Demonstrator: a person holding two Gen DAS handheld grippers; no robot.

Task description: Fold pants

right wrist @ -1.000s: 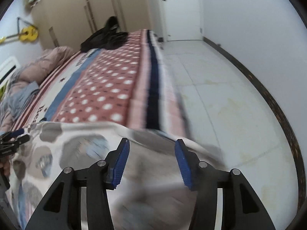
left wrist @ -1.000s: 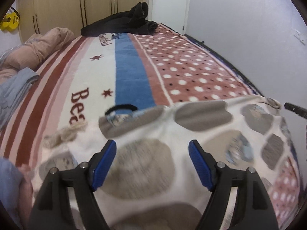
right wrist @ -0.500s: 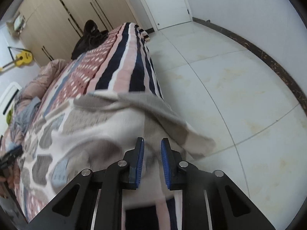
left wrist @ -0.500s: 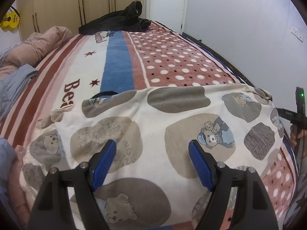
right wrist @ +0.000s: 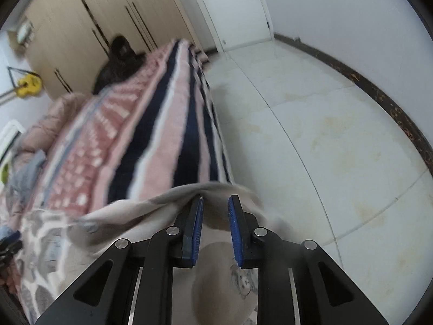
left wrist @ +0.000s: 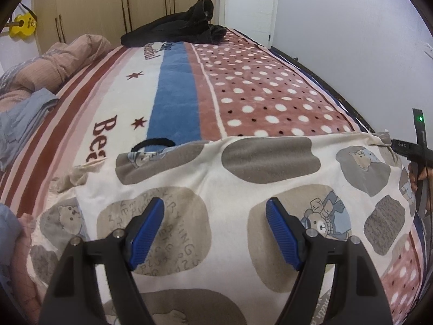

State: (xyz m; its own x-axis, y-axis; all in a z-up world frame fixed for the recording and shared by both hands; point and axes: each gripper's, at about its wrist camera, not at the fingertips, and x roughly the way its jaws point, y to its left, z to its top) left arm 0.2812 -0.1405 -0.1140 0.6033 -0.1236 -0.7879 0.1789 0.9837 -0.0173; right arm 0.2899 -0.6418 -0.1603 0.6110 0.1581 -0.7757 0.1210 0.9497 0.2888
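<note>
Pants point(left wrist: 216, 189) lie spread flat across the bed point(left wrist: 243, 81), hem draped over its floor-side edge, which I judge suits a first fold. Left gripper point(left wrist: 215, 216) hovers above the fabric, fingers wide apart, holding nothing. Right gripper point(right wrist: 215, 216) fingers narrowed at the draped edge; whether they pinch cloth I cannot tell.

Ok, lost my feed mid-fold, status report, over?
Left gripper open above the pants, which lie spread on the bed. Right gripper slightly parted at the pants' edge; grip unclear. Black hair tie beside the far edge.
</note>
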